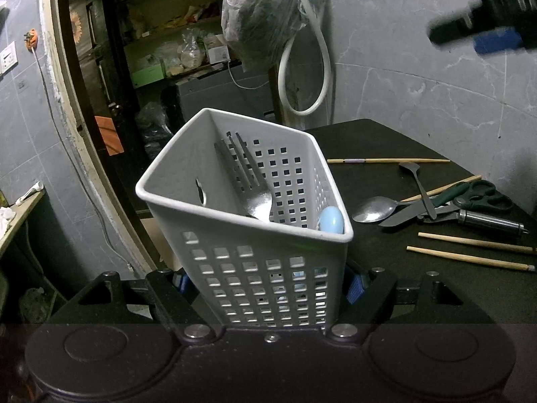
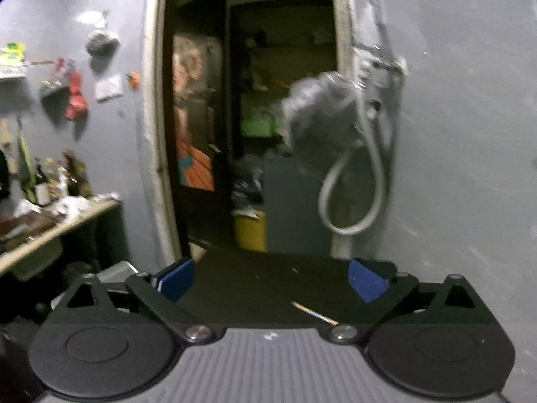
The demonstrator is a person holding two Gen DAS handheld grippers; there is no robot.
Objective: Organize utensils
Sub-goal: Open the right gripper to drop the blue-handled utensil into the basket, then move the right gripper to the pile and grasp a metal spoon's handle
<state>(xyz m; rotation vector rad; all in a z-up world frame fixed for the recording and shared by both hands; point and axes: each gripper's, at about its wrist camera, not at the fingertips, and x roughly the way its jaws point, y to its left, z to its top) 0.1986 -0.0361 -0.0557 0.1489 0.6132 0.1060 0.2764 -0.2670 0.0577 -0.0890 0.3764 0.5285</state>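
Observation:
My left gripper (image 1: 268, 280) is shut on a white perforated utensil basket (image 1: 245, 201), held tilted at the table's left edge. Inside it lean a metal fork (image 1: 250, 181) and something with a light blue rounded end (image 1: 331, 220). On the black table (image 1: 386, 141) to the right lie a steel spoon (image 1: 374, 209), a dark spoon (image 1: 419, 184), green-handled scissors (image 1: 470, 196), a metal cylinder tool (image 1: 490, 222) and several wooden chopsticks (image 1: 470, 258). My right gripper (image 2: 272, 282) stands open and empty above the table; it shows blurred at the top right (image 1: 483, 30) of the left wrist view. One chopstick (image 2: 313, 313) lies under it.
A grey wall with a looped white hose (image 1: 303, 77) and a hanging plastic bag (image 1: 261, 16) stands behind the table. To the left is a dark doorway (image 1: 141, 50) into a storeroom. A cluttered shelf (image 2: 50, 228) runs along the left wall.

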